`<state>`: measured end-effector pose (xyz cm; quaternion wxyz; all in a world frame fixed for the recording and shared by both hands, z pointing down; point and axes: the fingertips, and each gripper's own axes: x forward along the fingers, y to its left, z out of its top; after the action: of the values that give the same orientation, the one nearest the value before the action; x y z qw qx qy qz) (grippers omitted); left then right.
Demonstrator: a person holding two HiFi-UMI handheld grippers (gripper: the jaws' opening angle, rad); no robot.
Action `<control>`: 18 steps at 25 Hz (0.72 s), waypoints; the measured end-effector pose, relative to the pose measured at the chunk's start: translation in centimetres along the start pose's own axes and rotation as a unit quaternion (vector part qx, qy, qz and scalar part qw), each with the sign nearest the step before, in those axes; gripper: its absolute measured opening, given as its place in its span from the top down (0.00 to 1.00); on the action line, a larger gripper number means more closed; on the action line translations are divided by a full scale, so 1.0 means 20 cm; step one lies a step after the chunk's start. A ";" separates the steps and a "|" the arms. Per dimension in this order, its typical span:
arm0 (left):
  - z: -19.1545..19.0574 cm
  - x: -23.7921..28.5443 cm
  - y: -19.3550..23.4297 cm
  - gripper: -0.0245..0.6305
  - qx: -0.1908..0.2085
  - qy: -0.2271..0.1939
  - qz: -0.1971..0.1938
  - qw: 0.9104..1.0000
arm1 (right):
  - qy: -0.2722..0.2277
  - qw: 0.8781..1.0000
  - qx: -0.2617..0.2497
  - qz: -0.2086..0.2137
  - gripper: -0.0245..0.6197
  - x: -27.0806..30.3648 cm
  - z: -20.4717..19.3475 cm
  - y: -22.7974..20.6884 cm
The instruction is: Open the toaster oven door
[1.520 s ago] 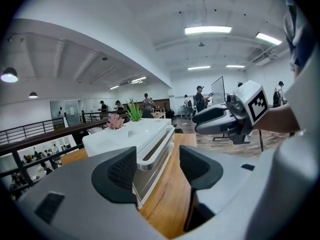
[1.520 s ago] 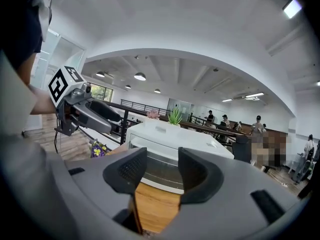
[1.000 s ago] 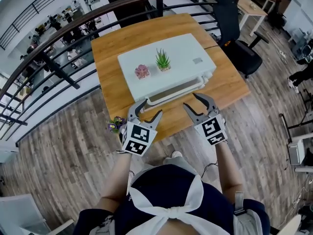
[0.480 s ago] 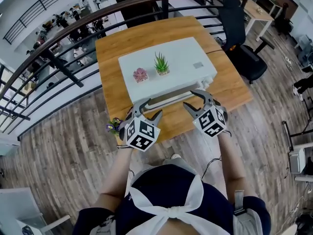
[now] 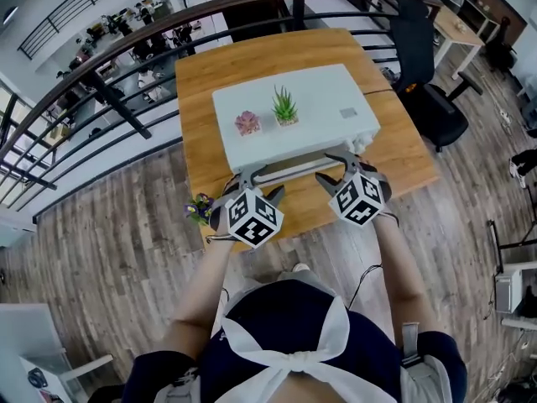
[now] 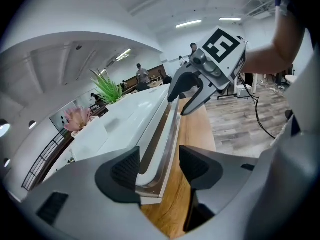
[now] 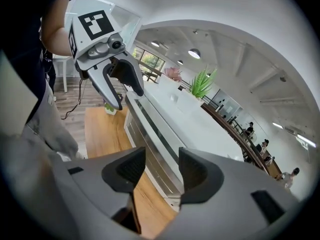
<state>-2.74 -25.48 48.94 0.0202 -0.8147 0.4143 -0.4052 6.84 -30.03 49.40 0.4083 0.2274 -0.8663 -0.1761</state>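
My left claw (image 6: pixel 160 166) stood at the left end of the toaster oven (image 5: pixel 310 112) front. Its jaws were wide apart, and the edge of the oven door (image 6: pixel 157 149) ran between them without touching either pad, as far as I could see. My right claw (image 7: pixel 157 169) stood at the right end of the same front, also wide, closing on nothing; the corner of the door lay just beyond its jaws.

The long bar of the handle (image 5: pixel 289 170) ran left to right along the oven front, from one claw to the other, so both claws were about equally near to it. I judged the left one better placed, because it already stood astride the edge.

The oven sat in the middle of the wooden tabletop (image 5: pixel 394 154), its door shut. On the oven top, farther from me, stood a green plant (image 5: pixel 285 105) and a pink plant (image 5: pixel 247 122).
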 end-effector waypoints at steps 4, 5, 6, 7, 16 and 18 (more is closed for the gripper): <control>-0.03 0.03 -0.01 0.57 0.011 0.022 -0.002 1.000 | 0.006 1.000 -0.013 0.004 0.66 0.04 -0.01 -0.01; -0.04 0.04 -0.01 0.58 0.011 0.028 0.000 1.000 | 0.007 1.000 -0.015 0.006 0.68 0.05 -0.01 -0.01; -0.05 0.05 0.00 0.60 0.009 0.034 0.003 0.999 | 0.007 1.000 -0.015 0.008 0.70 0.05 -0.01 -0.01; -0.05 0.06 0.01 0.63 0.007 0.039 0.008 0.999 | 0.006 1.000 -0.014 0.010 0.71 0.05 -0.01 -0.01; -0.07 0.08 0.02 0.71 -0.008 0.033 0.014 0.999 | 0.004 1.000 0.018 0.018 0.71 0.06 -0.02 -0.01; -0.07 0.08 0.02 0.71 -0.010 0.031 0.011 0.999 | -0.004 1.000 0.026 0.016 0.71 0.06 -0.02 -0.01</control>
<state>-3.43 -26.40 50.74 0.0034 -0.7971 0.4282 -0.4258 6.50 -30.87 50.38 0.4019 0.2228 -0.8758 -0.1479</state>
